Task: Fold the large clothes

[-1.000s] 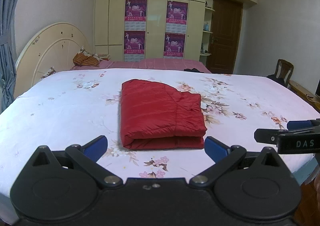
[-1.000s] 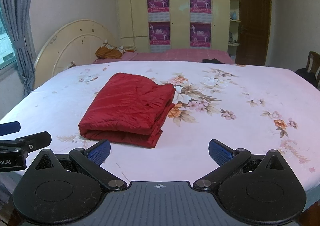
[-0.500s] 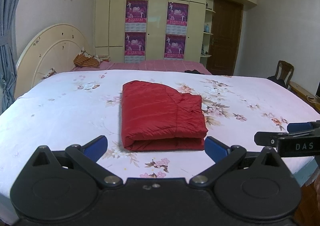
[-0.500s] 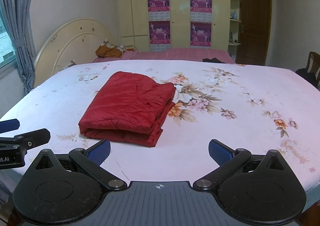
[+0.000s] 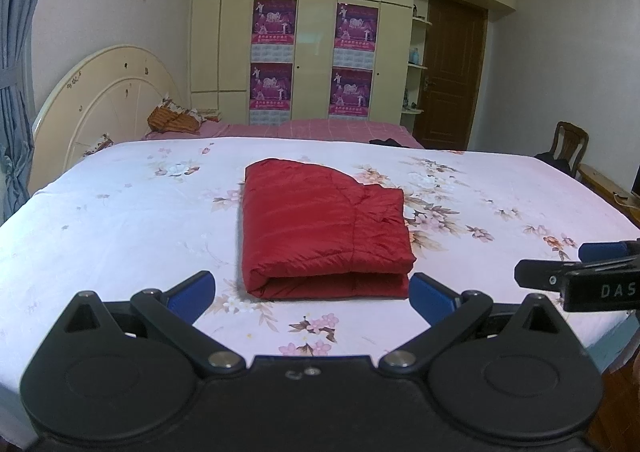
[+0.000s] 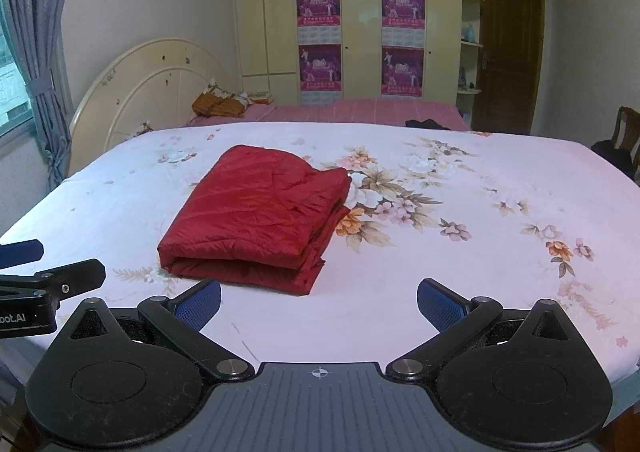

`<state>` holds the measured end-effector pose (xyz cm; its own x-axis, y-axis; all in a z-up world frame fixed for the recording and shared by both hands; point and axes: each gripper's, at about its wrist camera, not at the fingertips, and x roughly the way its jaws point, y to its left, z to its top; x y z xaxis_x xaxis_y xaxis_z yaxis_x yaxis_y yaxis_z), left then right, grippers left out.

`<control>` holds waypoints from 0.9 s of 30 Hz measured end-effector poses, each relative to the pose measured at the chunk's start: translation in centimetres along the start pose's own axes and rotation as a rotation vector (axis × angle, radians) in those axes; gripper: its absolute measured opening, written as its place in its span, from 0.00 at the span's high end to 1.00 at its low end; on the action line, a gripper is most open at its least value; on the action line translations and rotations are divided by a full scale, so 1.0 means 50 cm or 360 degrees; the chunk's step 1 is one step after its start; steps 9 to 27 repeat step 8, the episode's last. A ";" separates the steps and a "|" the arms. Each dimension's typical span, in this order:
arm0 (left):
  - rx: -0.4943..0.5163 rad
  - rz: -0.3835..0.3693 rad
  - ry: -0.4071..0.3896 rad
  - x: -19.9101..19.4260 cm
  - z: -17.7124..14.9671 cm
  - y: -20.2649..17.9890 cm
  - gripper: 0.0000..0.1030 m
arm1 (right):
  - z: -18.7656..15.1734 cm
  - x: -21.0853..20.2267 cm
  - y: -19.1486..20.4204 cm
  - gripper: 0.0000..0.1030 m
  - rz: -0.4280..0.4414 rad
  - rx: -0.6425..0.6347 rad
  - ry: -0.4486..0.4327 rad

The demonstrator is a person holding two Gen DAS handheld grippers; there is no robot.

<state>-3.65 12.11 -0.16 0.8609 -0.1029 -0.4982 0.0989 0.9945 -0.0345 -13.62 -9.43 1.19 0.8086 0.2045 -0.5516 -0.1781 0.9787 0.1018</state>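
Red quilted padded garment [image 5: 324,230], folded into a thick rectangle, lies on the white floral bedsheet [image 5: 120,220] just ahead of the left gripper [image 5: 312,294] and ahead-left of the right gripper [image 6: 319,298]; both are spread wide and hold nothing. Judging by the compact stack, folding looks finished, so the best step is to draw straight back without snagging the near folded edge. Bare sheet surrounds the bundle, and the bed's edge lies beneath both tools.

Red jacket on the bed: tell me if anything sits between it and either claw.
Nothing visible does. The folded red quilted jacket lies alone on the floral white bedsheet; only bare sheet separates it from the open left claw and the open right claw.
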 end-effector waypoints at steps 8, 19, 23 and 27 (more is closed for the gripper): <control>-0.0003 0.0000 0.0030 0.007 -0.003 0.004 0.00 | 0.000 0.000 -0.001 0.00 0.0006 -0.0003 0.0004; -0.0003 0.0000 0.0030 0.007 -0.003 0.004 0.00 | 0.000 0.000 -0.001 0.00 0.0006 -0.0003 0.0004; -0.0003 0.0000 0.0030 0.007 -0.003 0.004 0.00 | 0.000 0.000 -0.001 0.00 0.0006 -0.0003 0.0004; -0.0003 0.0000 0.0030 0.007 -0.003 0.004 0.00 | 0.000 0.000 -0.001 0.00 0.0006 -0.0003 0.0004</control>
